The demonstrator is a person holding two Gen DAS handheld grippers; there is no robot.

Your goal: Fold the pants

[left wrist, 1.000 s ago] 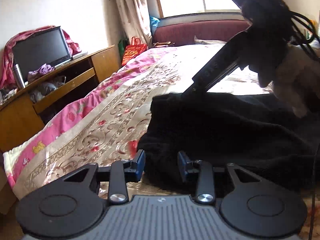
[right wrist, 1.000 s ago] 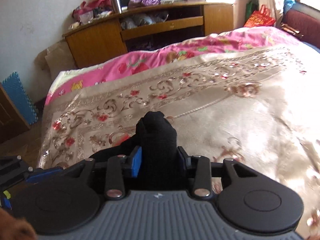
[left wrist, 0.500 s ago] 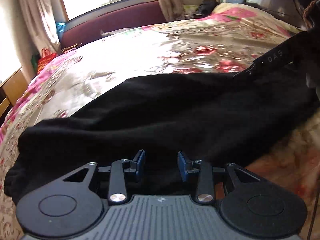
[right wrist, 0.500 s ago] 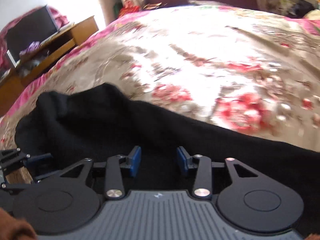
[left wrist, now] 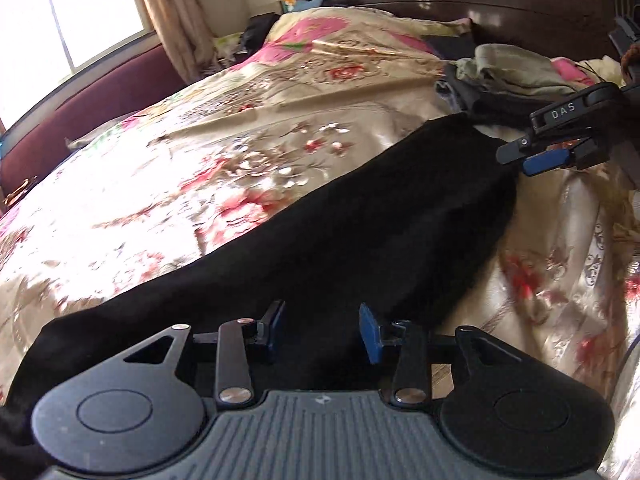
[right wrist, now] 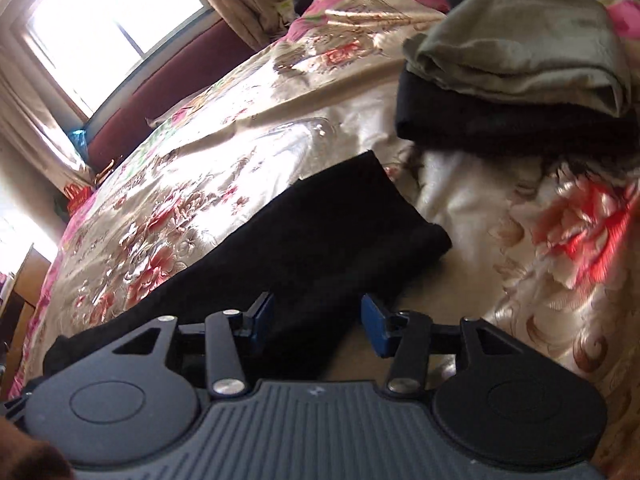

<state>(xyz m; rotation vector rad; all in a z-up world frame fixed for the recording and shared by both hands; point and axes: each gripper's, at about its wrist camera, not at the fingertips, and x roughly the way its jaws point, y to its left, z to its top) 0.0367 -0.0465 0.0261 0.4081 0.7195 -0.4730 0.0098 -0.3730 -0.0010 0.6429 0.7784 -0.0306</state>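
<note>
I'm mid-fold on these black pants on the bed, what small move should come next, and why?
Probably close the right gripper on the pants near their far end. Both grippers' jaws have just been opening and stand open over the cloth; the left gripper grips nothing, and the pants lie at full length, unfolded.

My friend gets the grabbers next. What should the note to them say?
Left hand-held gripper: open, jaws just widened, holding nothing, over the long black fabric pants.
Right hand-held gripper: open, jaws just widened, empty, above the pants' other end.
Pants lie stretched in a narrow strip on the floral satin bedspread; a folded grey-green cloth tops a pile nearby.
Done: laid out lengthwise.
Left: probably fold end to end.
</note>
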